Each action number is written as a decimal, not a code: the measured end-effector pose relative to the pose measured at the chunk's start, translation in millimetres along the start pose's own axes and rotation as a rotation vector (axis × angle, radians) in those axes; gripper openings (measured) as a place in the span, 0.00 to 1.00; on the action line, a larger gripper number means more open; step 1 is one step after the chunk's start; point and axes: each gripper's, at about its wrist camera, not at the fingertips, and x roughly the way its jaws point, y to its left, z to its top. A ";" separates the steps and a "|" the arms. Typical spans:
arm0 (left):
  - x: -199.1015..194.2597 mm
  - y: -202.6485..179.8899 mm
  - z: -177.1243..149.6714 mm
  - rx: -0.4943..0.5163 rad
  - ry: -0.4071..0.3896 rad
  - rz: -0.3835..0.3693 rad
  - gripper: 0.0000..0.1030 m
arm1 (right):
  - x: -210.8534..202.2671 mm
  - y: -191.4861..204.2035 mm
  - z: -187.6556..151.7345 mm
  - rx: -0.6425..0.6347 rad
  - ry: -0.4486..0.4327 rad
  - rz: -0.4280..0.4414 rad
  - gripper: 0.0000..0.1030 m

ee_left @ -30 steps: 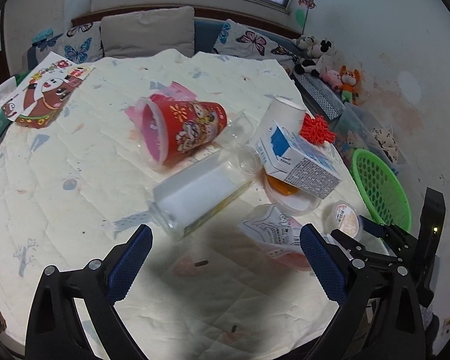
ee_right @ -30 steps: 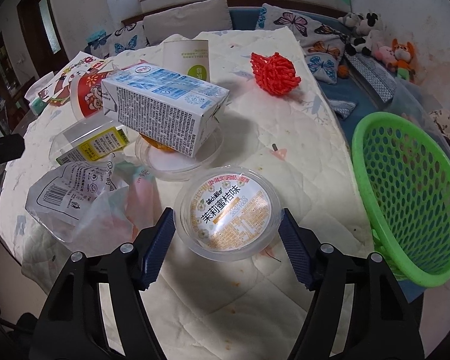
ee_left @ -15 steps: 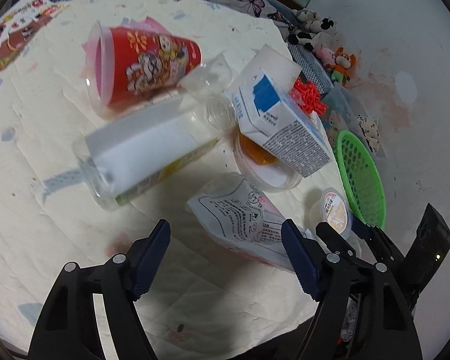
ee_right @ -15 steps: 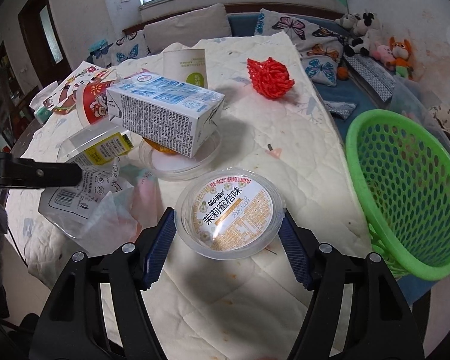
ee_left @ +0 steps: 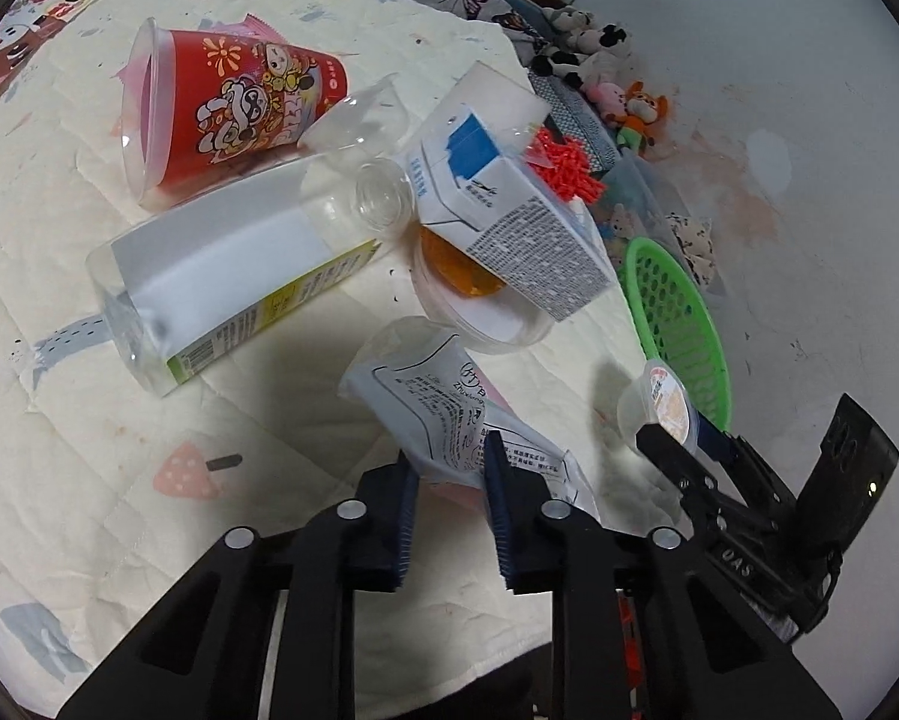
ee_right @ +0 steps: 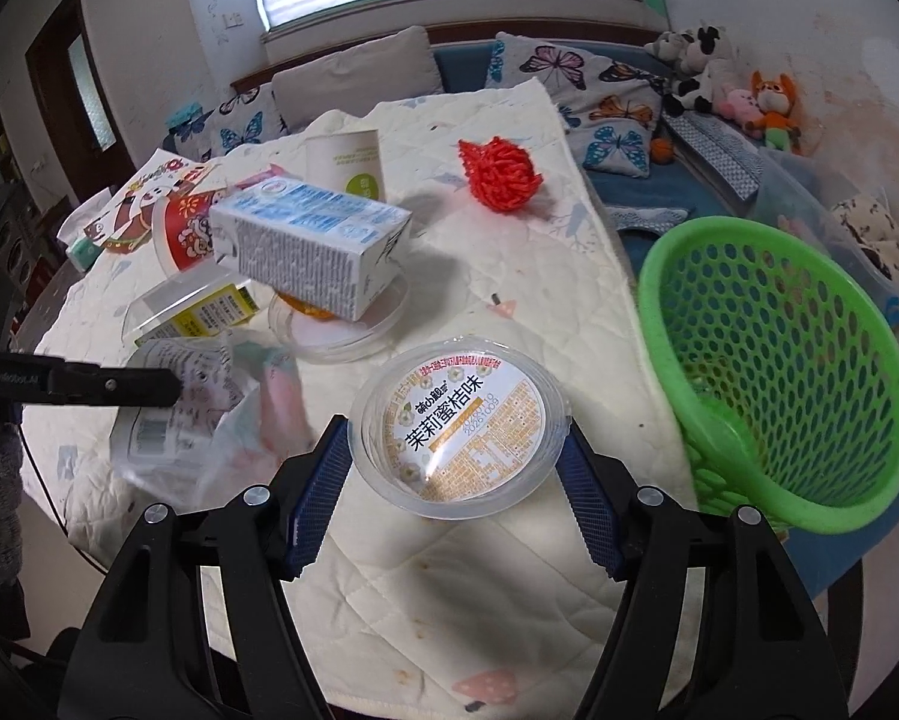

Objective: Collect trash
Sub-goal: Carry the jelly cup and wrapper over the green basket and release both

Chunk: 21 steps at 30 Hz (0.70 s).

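Left gripper (ee_left: 446,468), seen from the left wrist, is closing its jaws on a crumpled plastic wrapper (ee_left: 443,414) at six o'clock on the quilted table (ee_left: 89,480). From the right wrist, the right gripper (ee_right: 458,456) grips a round jelly cup (ee_right: 458,429); green basket (ee_right: 779,372) at three o'clock.

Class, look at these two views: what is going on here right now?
A person is clearing rubbish off a quilted table. The left gripper is closing on a crumpled white printed plastic bag. The right gripper holds a round clear plastic cup with an orange-and-white lid beside the green perforated plastic basket.
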 end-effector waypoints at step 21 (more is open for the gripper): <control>-40.0 -63.6 13.5 0.209 -0.074 -0.072 0.17 | -28.9 -85.3 12.4 0.129 -0.077 -0.186 0.67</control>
